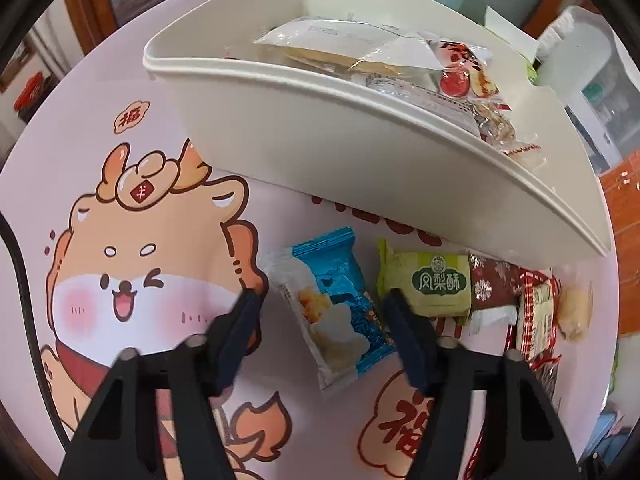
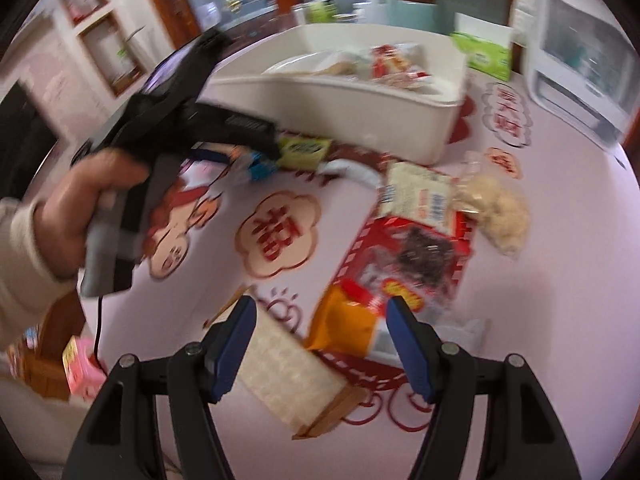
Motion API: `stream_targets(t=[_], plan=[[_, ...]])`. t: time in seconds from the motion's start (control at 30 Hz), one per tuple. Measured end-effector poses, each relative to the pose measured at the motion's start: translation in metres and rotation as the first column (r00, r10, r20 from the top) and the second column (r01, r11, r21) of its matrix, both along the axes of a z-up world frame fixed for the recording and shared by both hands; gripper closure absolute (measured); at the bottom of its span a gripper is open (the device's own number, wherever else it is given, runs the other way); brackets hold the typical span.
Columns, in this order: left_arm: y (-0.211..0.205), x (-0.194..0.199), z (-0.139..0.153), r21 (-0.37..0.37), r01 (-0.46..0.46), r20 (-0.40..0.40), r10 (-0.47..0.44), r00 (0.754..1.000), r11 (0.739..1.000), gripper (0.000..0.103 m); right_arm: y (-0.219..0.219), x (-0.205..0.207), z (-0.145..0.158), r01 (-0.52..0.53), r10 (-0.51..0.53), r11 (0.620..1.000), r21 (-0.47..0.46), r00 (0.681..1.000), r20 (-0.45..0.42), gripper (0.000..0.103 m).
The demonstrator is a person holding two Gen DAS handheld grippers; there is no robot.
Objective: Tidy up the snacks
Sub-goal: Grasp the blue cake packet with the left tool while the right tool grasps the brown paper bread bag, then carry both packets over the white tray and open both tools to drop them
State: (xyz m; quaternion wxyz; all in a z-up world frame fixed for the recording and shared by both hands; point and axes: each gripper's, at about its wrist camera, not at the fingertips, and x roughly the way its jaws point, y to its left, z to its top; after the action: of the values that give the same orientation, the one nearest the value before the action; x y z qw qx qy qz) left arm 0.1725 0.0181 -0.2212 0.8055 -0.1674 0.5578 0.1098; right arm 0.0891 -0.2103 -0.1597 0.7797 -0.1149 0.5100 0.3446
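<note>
Snacks lie loose on the pink printed tablecloth (image 1: pixel 280 208) below the cream bin (image 1: pixel 360 152), which already holds several packets. We judge the picking step is in hand: our left gripper (image 1: pixel 320 308), fingers spread, straddles the blue rice-cracker packet (image 1: pixel 336 308). Next we close and lift. Our right gripper (image 2: pixel 322 316) hovers spread above the orange packet (image 2: pixel 344 324).

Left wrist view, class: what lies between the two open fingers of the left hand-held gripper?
In the left wrist view, a blue-and-white snack packet lies flat on the tablecloth between the open fingers of the left hand-held gripper, not gripped.
</note>
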Motion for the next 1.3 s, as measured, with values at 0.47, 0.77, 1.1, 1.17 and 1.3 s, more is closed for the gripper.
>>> stream_targets(t=[0.47, 0.77, 1.1, 1.17, 1.3], plan=[[0.026, -0.040, 0.002, 0.020, 0.168, 0.022, -0.169, 0.985, 0.985, 0.072, 0.055, -0.038, -0.038, -0.379, 0.383, 0.914, -0.143, 0.924, -0.002, 0.035], [0.041, -0.066, 0.007, -0.002, 0.199, 0.029, -0.199, 0.980, 0.980, 0.077, 0.067, -0.037, -0.053, -0.441, 0.450, 0.876, -0.196, 0.893, 0.003, 0.044], [0.034, -0.096, 0.028, -0.021, 0.233, 0.052, -0.232, 0.971, 0.972, 0.078, 0.067, -0.014, -0.036, -0.300, 0.301, 0.951, -0.075, 0.954, -0.007, 0.048], [0.030, -0.099, 0.034, -0.025, 0.242, 0.059, -0.240, 0.969, 0.970, 0.078, 0.061, -0.010, -0.026, -0.262, 0.262, 0.964, -0.037, 0.965, -0.006, 0.048], [0.024, -0.106, 0.052, -0.030, 0.265, 0.087, -0.261, 0.961, 0.964, 0.078, 0.055, 0.005, -0.004, -0.181, 0.181, 0.982, 0.053, 0.983, -0.005, 0.049]])
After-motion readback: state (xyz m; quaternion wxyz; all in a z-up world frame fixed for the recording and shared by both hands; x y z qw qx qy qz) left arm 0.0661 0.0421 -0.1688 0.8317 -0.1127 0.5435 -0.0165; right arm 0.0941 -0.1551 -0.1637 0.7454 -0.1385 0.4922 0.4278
